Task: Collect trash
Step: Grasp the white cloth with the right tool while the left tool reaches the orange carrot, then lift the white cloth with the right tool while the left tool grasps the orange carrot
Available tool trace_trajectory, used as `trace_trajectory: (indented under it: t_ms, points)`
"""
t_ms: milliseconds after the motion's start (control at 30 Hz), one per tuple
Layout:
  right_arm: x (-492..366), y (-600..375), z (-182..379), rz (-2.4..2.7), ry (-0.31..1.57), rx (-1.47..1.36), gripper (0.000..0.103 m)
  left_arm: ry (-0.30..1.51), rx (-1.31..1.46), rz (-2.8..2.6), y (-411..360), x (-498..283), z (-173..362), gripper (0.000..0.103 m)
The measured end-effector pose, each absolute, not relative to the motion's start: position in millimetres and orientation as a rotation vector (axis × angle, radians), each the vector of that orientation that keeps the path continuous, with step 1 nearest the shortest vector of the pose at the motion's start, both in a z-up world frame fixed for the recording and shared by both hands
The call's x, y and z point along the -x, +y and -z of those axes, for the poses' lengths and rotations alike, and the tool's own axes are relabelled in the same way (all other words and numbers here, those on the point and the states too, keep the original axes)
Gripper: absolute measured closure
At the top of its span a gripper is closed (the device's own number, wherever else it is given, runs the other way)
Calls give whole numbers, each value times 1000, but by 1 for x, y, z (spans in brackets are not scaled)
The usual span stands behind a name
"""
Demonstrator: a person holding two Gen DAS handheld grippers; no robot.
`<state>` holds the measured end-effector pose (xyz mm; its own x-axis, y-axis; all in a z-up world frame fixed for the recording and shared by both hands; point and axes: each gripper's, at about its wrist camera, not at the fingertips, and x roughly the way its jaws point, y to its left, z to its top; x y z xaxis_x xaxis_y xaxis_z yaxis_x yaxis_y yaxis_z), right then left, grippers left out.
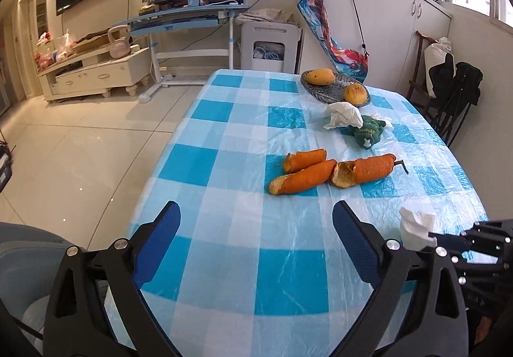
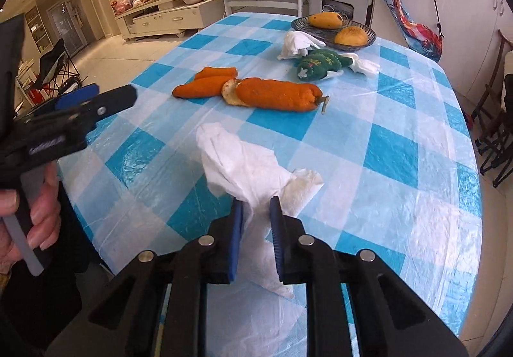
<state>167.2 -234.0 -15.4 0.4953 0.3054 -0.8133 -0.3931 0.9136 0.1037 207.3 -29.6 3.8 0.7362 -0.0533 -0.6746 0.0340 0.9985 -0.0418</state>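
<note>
Left gripper (image 1: 256,248) gaping above checked tablecloth (image 1: 231,132), orange peels (image 1: 333,171) ahead

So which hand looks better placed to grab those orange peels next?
Probably left: the left tongs are open, empty and aimed toward the orange peels, while the right tongs are shut on a crumpled tissue.

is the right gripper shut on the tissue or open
Shut on it: the right gripper has its blue pads pinching the crumpled white tissue.

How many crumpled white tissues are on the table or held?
3: one tissue pinched in the right gripper, one beside the basket, one behind the green toy. More may hide underneath.
</note>
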Motion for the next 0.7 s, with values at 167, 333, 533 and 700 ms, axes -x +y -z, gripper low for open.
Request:
trace_trajectory:
  t_ms: [167, 333, 533, 700]
  points:
    - [-168, -245, 13, -436, 933, 44, 67, 783, -41, 85, -53, -245, 6, 23]
    - [-171, -251, 7, -451, 900, 8, 58, 847, -91, 116, -68, -273, 18, 34]
    - [-179, -246, 14, -459, 914, 29, 50, 910, -137, 174, -81, -279, 29, 69]
    - [-179, -240, 20, -460, 920, 74, 53, 922, -109, 200, -76, -267, 27, 91]
